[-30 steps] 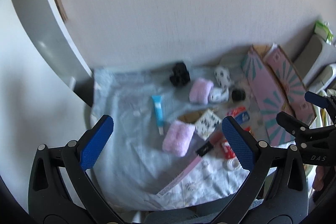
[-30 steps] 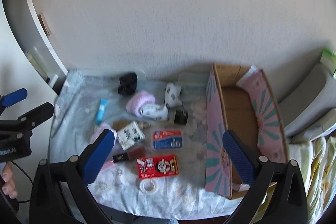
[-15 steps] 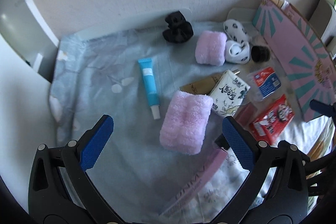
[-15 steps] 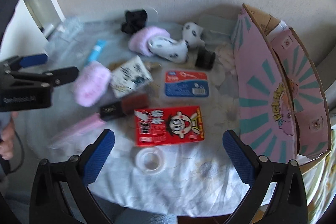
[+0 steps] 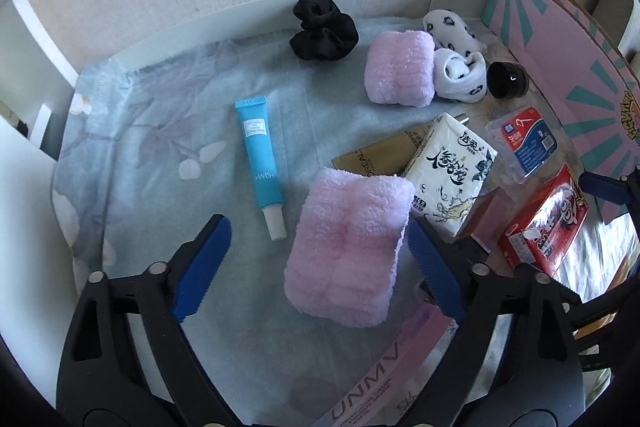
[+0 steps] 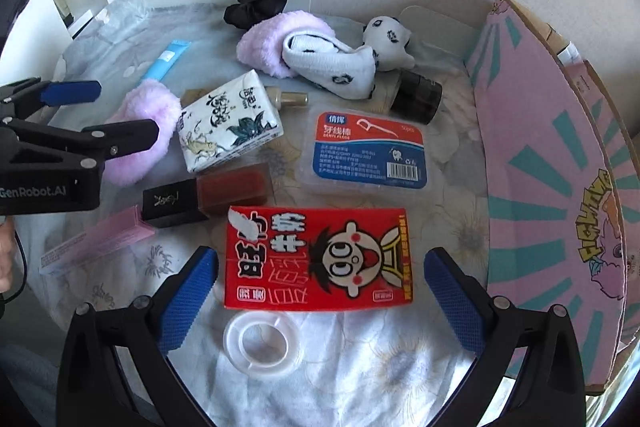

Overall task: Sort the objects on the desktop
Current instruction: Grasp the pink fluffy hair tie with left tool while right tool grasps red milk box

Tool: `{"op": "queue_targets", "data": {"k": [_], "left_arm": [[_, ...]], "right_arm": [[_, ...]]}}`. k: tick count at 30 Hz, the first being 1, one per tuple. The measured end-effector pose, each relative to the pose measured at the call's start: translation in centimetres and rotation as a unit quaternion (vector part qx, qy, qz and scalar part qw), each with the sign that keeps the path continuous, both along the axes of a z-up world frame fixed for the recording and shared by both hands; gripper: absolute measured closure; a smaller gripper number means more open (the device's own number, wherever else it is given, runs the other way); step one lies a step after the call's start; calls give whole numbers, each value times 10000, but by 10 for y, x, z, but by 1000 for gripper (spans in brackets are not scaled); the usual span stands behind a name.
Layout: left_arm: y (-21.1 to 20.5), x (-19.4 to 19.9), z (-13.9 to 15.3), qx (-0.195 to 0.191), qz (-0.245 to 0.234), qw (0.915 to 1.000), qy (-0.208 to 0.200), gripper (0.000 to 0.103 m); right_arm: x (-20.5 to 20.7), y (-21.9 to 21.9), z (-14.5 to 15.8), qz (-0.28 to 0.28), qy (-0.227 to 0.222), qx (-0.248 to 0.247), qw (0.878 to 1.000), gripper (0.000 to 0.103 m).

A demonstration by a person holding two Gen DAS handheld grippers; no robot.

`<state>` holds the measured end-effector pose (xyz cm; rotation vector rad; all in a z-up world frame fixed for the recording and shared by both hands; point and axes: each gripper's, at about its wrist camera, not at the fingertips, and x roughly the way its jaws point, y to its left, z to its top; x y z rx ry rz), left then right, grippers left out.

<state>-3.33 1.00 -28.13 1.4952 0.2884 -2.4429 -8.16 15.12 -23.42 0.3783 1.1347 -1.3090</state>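
My left gripper (image 5: 320,267) points down over a folded pink fluffy towel (image 5: 348,247) on the pale blue cloth (image 5: 160,131). Its jaws are closing with the towel between them. The right pad is near the towel's edge and the left pad stands clear of it. In the right wrist view my right gripper (image 6: 320,295) hangs open on either side of a red snack box (image 6: 320,259), without touching it. A clear tape roll (image 6: 260,343) lies just in front of the box. The left gripper (image 6: 108,115) also shows at the left there, over the pink towel (image 6: 140,131).
Around them lie a blue tube (image 5: 260,155), a black scrunchie (image 5: 324,33), a second pink towel (image 5: 400,73), spotted white socks (image 5: 460,75), a black jar (image 5: 508,79), a tissue pack (image 6: 228,123) and a blue floss box (image 6: 368,151). A pink cardboard box (image 6: 560,167) stands open on the right.
Both grippers have come down close to the table. The left jaws have narrowed around the pink towel. The red box now lies between the right fingers.
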Motion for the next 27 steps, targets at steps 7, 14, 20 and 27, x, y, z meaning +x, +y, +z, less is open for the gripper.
{"op": "queue_targets", "data": {"k": [7,14,20,27], "left_arm": [[1,0,-8,264,27,9996,65,57],[1,6,11,252,71,9994,220,62],[-11,21,56,171,89,9988,441,63],[-36,20,108,260,343,9962,761,63]], "right_arm": [[7,-2,-3,62,74,55,9999,16],[11,0,14,-24,-82,-6,10000,17],[18,2,51,-158,-232,-50,9996,17],[33,1,108,-533,-736,-92,9958,17]]}}
